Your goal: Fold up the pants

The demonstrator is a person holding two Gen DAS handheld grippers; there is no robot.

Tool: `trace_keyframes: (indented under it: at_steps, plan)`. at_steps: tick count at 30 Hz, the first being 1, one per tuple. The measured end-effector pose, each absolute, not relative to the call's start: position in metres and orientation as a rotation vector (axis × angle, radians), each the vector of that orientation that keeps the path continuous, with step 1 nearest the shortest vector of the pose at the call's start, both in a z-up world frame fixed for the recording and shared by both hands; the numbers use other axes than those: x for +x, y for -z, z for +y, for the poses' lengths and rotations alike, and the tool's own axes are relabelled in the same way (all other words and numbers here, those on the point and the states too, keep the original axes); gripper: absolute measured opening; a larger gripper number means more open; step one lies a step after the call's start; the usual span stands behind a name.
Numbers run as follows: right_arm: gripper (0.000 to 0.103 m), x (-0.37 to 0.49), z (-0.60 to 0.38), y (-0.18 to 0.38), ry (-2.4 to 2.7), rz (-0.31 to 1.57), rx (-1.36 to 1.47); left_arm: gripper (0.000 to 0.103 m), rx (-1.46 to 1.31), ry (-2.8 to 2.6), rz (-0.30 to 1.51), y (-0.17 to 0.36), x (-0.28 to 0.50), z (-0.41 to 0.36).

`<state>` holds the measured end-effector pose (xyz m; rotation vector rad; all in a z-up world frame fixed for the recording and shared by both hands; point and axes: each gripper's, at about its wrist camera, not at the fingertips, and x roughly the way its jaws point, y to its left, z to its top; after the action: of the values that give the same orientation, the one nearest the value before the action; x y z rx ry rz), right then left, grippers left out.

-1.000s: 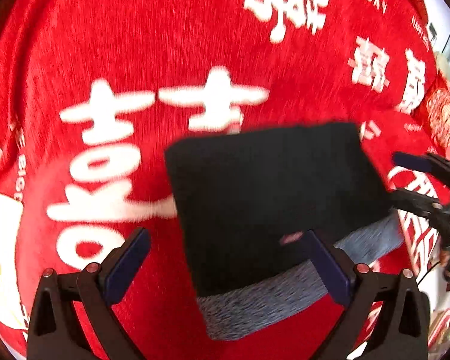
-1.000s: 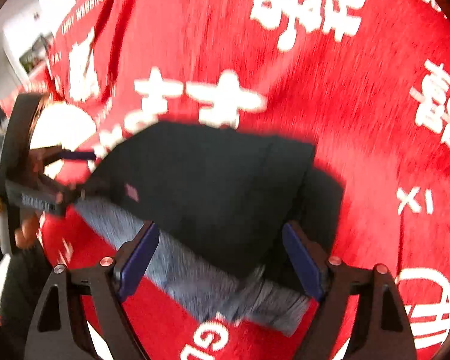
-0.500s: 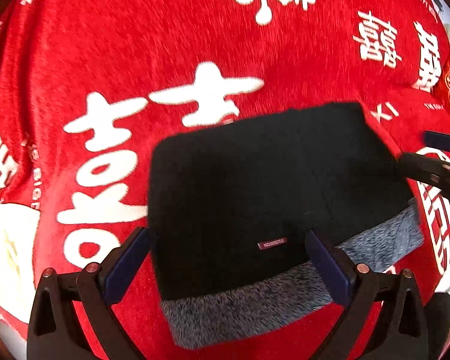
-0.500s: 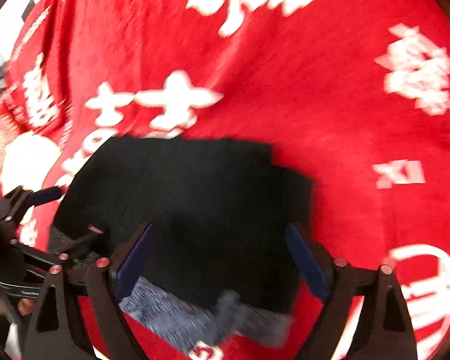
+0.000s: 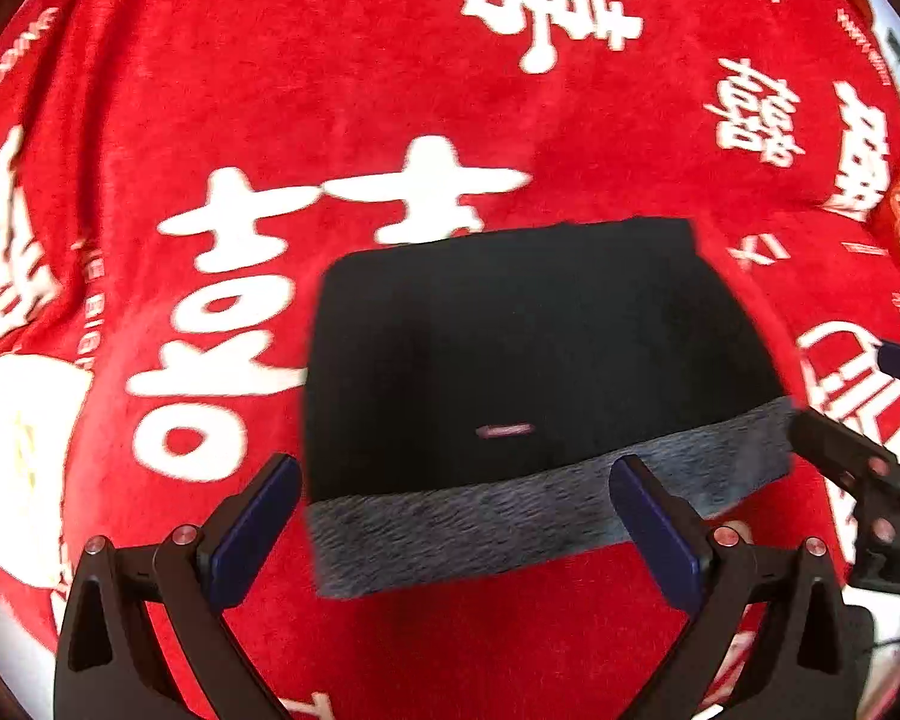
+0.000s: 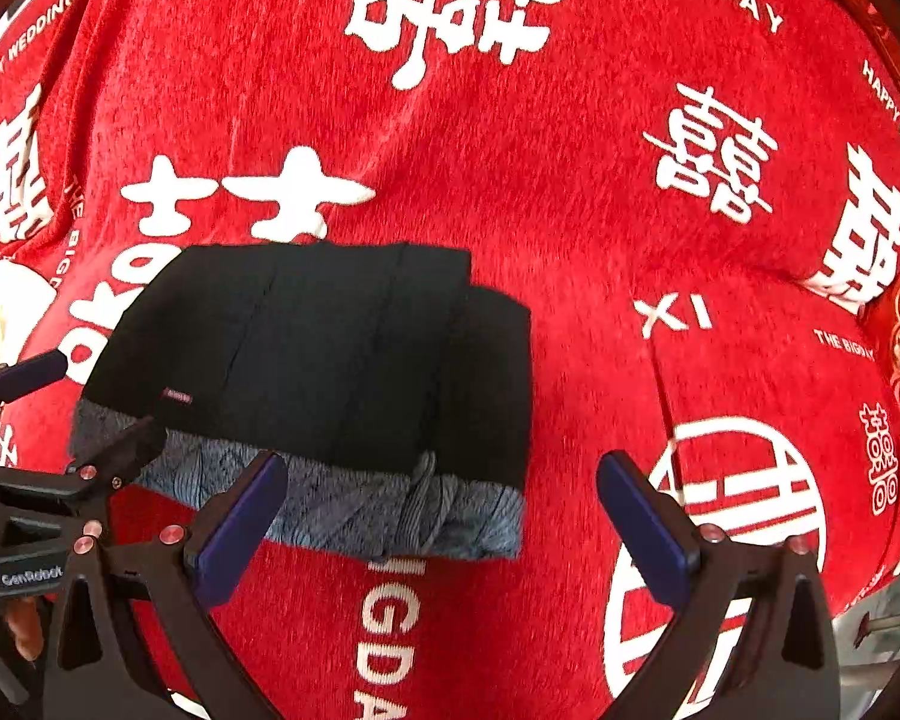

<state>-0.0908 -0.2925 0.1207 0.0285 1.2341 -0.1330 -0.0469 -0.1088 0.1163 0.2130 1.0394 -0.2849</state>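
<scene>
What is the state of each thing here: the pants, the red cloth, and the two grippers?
Pants: folded into a compact rectangle, lying flat, grey lining showing along the near edge, held by no gripper.
Red cloth: spread out under the pants.
Left gripper: open, nothing pinched between its fingers.
Right gripper: open wide, clear of the pants.
</scene>
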Motion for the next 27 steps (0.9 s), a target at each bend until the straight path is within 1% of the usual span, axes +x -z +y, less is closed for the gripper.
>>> trace_keyframes:
  at_steps: [7,15,27]
  plan:
    - [0.103,-0.108,-0.282,-0.104,0.099,1.322,0.045,0.103,0.218,0.276,1.024,-0.121,-0.063,-0.099]
    - [0.103,-0.115,-0.274,-0.102,0.097,1.334,0.045,0.103,0.201,0.300,1.002,-0.130,-0.074,-0.097]
    - [0.103,-0.115,-0.276,-0.101,0.102,1.337,0.043,0.103,0.202,0.302,1.018,-0.126,-0.072,-0.099]
